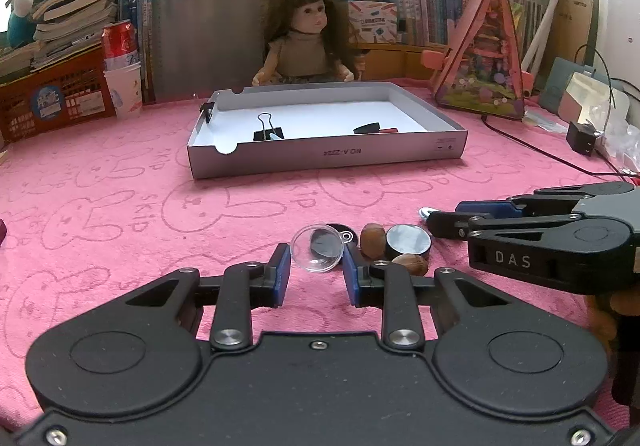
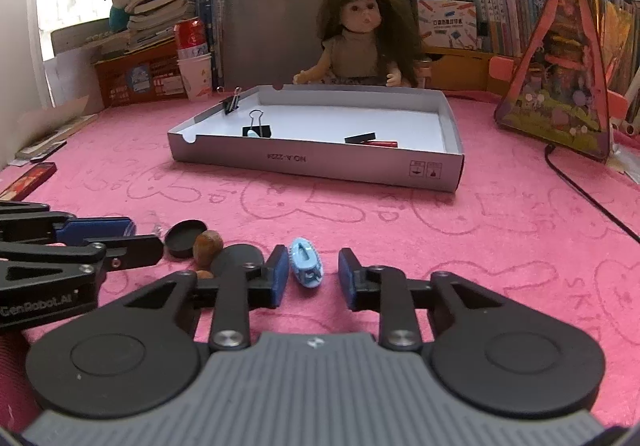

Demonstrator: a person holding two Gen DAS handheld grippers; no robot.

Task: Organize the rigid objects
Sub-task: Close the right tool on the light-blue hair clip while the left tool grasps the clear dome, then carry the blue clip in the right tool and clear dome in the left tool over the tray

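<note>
A shallow grey cardboard tray [image 1: 328, 158] was seen set open-side-up in the middle of the worktop [image 1: 120, 206], apparently serving as the collecting place for the small hard items. Already lying inside it were a black binder clip [image 1: 267, 132] and a dark flat piece [image 1: 368, 128] beside something red; a second clip [image 2: 231, 103] was fastened to the tray's left wall.

The remaining items were gathered in a loose cluster in front of the tray, within reach of both tools. The left gripper [image 1: 316, 270] was held low over the cloth with a clear plastic half-sphere [image 1: 318, 248] between its blue pads [image 1: 283, 270]; the pads appeared to stand just clear of it, so the gripper was judged released rather than clenched. Just to the right lay a black round lid [image 2: 186, 237], a metal-topped disc [image 1: 408, 240] and two brown nuts [image 1: 373, 240].

The right gripper [image 2: 313, 276] was likewise released, its jaws standing either side of a small pale-blue clip [image 2: 306, 264] without pressing on it. A pick-up by each tool looked likely to follow.

The worktop was covered with a pink cloth printed with rabbits. Behind it a doll [image 1: 308, 42], stacked books [image 1: 72, 18], a red can [image 1: 118, 42] and plush toys were ranged below a bright window.
</note>
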